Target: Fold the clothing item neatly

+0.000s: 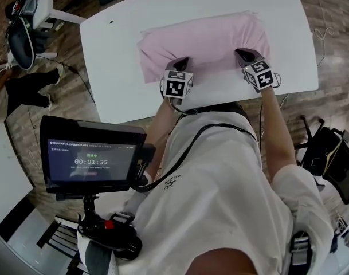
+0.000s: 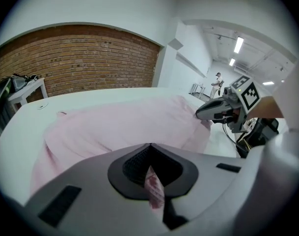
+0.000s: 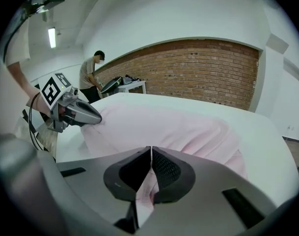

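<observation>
A pink garment (image 1: 203,42) lies spread across the white table (image 1: 117,44), bunched up toward its near edge. My left gripper (image 1: 181,62) is shut on the garment's near hem at the left, and pink cloth (image 2: 153,187) shows pinched between its jaws. At the near right my right gripper (image 1: 244,55) is shut on the same hem, with a pink fold (image 3: 145,191) caught between its pads. Each gripper shows in the other's view: the right gripper (image 2: 213,109) and the left gripper (image 3: 83,113) both sit at the cloth's edge.
A monitor on a stand (image 1: 93,156) is near my left side. A small white table (image 1: 45,4) with gear and a black chair (image 1: 329,153) flank the table. A person (image 3: 90,75) stands at the far table by the brick wall (image 3: 198,68).
</observation>
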A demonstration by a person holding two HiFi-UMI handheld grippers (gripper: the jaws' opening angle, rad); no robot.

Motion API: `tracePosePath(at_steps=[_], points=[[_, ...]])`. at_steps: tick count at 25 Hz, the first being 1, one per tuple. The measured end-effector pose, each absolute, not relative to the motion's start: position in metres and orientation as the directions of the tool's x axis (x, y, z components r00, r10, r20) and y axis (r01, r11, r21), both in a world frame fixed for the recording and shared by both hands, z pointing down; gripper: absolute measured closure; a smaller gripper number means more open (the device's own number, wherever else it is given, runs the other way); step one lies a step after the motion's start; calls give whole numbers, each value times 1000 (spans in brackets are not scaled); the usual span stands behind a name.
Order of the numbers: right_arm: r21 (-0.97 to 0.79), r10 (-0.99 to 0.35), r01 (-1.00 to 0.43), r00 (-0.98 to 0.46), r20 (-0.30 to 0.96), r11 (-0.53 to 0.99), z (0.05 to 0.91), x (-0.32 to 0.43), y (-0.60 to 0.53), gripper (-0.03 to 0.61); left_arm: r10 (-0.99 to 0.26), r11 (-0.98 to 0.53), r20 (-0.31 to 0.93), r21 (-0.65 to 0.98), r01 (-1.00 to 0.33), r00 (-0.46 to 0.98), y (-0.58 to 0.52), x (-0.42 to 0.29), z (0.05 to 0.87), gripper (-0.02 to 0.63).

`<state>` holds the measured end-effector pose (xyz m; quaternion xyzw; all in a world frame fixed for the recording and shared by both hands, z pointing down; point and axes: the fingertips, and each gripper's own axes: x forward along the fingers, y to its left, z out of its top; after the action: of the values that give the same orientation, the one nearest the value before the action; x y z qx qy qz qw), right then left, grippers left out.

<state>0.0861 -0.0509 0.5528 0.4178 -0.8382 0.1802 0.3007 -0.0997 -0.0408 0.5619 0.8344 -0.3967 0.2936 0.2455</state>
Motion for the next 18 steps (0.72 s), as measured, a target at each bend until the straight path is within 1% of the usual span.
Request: tracePosePath(at_steps=[5,10,14,18], points=[[-66,-641,-820,-491,590,568,527,86,-54,574,-541,-549,654,201,-811,529,-48,-99,546,612],[-133,-709,-834,-530,466,536,484,72,-55,574,-596,-569,581,181,-802,554,-50,-105,515,612],[-197,-746,-830,-555,367,521,454,58,-56,575,-594,-596,538,205,-776,598,-52,-107,498,612],[-199,-765,-826,-564,313,527,433,66,-36,575,-625,-568,515,216,-794,587,-35,-101,482,612]])
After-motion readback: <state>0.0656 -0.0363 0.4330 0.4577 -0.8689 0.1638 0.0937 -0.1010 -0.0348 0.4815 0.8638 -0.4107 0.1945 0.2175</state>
